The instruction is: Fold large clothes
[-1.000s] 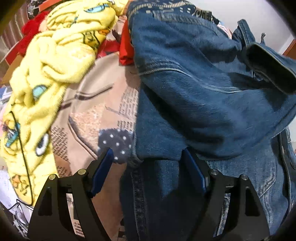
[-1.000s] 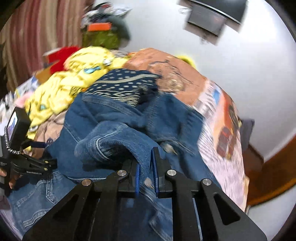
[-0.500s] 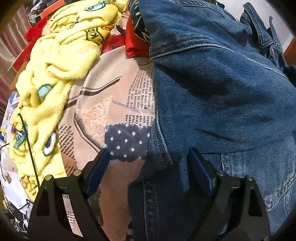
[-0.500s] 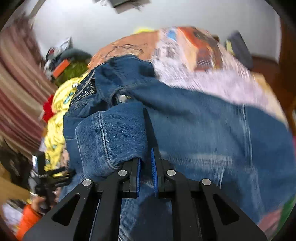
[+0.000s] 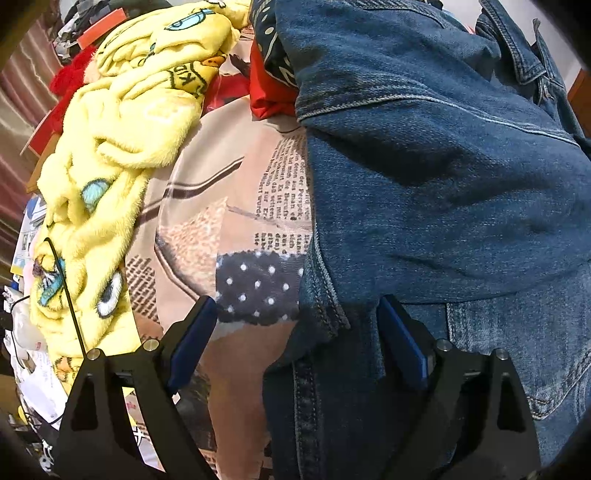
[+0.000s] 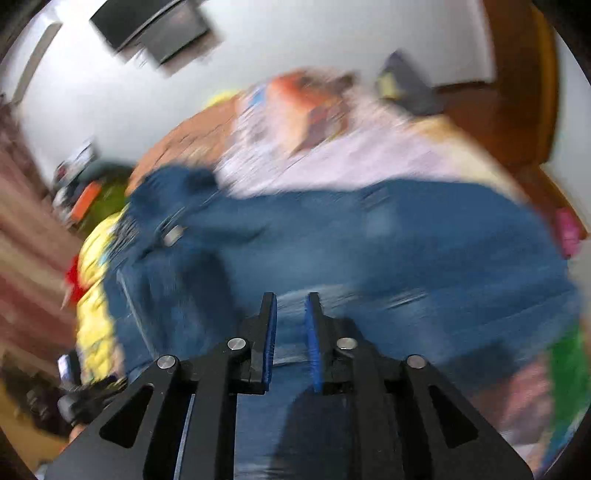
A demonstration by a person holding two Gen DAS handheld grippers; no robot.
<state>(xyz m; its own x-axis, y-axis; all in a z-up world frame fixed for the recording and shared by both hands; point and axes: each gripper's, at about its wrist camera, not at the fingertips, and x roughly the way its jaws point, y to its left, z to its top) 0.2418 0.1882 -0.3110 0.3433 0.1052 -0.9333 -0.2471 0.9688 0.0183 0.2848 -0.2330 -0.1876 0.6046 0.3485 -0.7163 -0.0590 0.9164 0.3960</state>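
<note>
A blue denim jacket (image 5: 424, 177) lies on a printed bedsheet (image 5: 229, 206), folded over itself, and fills the right of the left wrist view. My left gripper (image 5: 295, 328) is open, its jaws wide apart over the jacket's left hem edge and the sheet. In the blurred right wrist view the jacket (image 6: 369, 251) spreads across the bed. My right gripper (image 6: 290, 325) hovers above it with its blue pads a small gap apart and nothing between them.
A yellow fleece garment (image 5: 122, 147) is heaped left of the jacket, with red cloth (image 5: 266, 88) and a dark patterned cloth behind. A wall-mounted screen (image 6: 155, 29) hangs on the white wall. Wooden furniture (image 6: 517, 92) stands at the right. Clutter lies beside the bed at left.
My right gripper has let go of the denim fold it held, opened slightly and pulled back. The fold now lies flat on the jacket. The left gripper has barely moved.
</note>
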